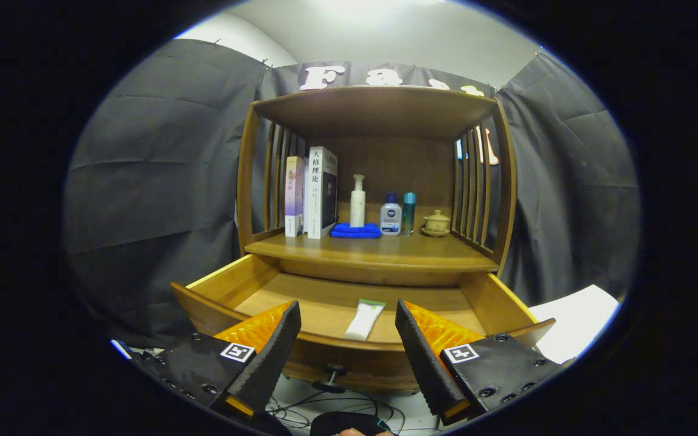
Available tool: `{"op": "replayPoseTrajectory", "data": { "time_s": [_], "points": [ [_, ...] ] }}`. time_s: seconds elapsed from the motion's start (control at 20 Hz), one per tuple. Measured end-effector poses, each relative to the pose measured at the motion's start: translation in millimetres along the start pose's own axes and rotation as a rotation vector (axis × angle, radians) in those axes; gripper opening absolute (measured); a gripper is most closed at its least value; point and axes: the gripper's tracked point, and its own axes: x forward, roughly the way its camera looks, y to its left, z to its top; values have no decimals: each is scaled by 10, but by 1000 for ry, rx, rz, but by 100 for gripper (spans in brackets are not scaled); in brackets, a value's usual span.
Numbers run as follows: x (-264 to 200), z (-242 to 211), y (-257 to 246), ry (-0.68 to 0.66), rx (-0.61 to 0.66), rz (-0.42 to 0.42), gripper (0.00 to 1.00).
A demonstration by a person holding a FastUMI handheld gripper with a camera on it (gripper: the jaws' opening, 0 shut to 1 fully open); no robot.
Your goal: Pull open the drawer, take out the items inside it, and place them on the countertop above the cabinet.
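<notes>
The drawer (331,303) stands open; a small tube (365,319) lies flat inside near its front wall — light, soft, likely slippery; best pinched across its middle; the tool (349,324) hovers spread wide, holding nothing.

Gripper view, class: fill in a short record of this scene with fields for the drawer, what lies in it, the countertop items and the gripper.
drawer: open, pulled out of the cabinet
in drawer: one white tube lying flat on the drawer floor
countertop: two books, pump bottle standing on a blue cloth, two small bottles, lidded cup
gripper: open, fingers spread, holding nothing
tube and gripper: tube lies between the fingers, not touched
task stage: tube not yet taken out
</notes>
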Motion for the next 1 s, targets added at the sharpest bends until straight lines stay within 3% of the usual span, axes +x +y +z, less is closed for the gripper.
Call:
{"op": "replayPoseTrajectory", "data": {
  "time_s": [0.25, 0.65, 0.85, 1.0],
  "points": [
    [-9, 204, -20, -14, -2, 2, 98],
    [369, 343, -19, 45, -7, 29, 98],
    [783, 377, 20, 124, -2, 81, 98],
    [769, 229, 82, 219, -6, 149, 98]
  ]
}}
